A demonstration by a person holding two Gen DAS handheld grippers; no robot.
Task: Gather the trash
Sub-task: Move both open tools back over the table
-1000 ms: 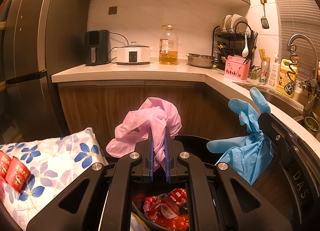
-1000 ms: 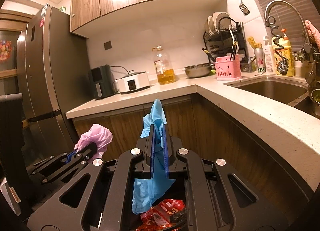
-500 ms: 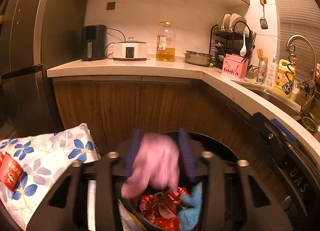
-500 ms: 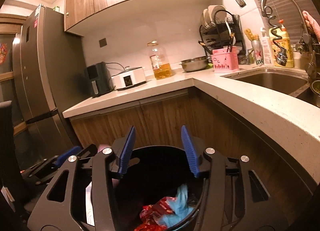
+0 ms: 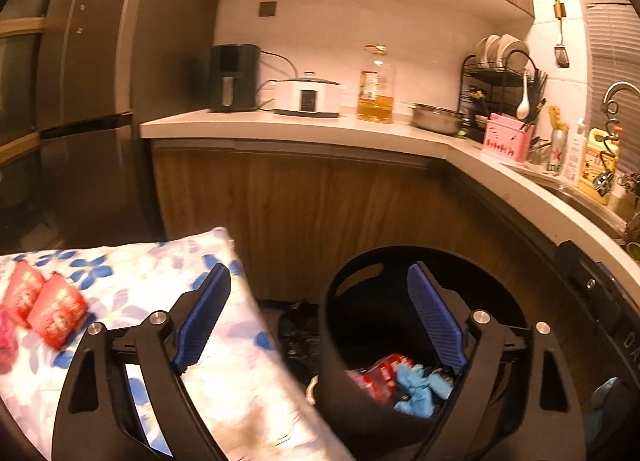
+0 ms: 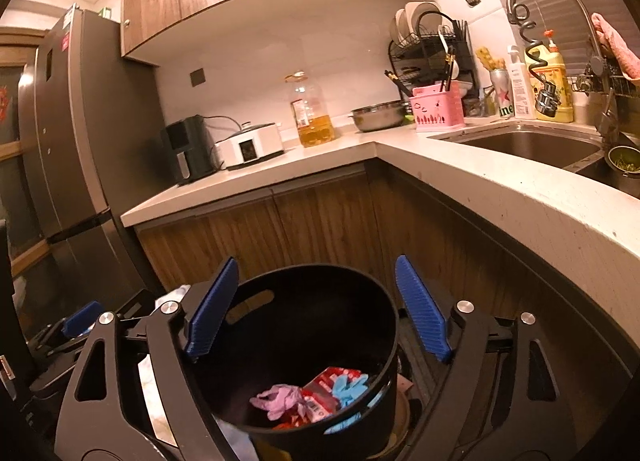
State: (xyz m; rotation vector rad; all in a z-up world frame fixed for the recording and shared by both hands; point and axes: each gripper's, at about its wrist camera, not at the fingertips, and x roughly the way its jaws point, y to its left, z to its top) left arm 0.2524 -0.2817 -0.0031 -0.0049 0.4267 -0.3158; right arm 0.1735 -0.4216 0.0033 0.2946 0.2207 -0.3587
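Trash bin: we see the black bin [image 6: 304,345] on the floor below the corner cabinets, directly under the right gripper [image 6: 316,303].
Bin contents: pink glove [image 6: 280,399], blue glove [image 6: 348,385] and red wrappers [image 6: 320,397] lie at the bottom.
Right fingers: spread wide, nothing between them.
Left gripper [image 5: 320,319]: fingers spread, empty, straddling the bin rim and the edge of the floral cushion [image 5: 120,281].
Remaining trash: two red packets [image 5: 44,303] rest on the cushion, well apart from the bin.
Step in hand (our judgement): we take the packets next. We would come down with the fingers wide, pinch one packet by its edge without catching the cloth, then carry it fully over the bin mouth before letting go.
Risk: the soft cushion may give and let the packet slide.
Writing: letters "ine" beside a red star on the can [image 6: 505,95] on the sink surface [image 6: 500,181]; packet and bottle print not legible.
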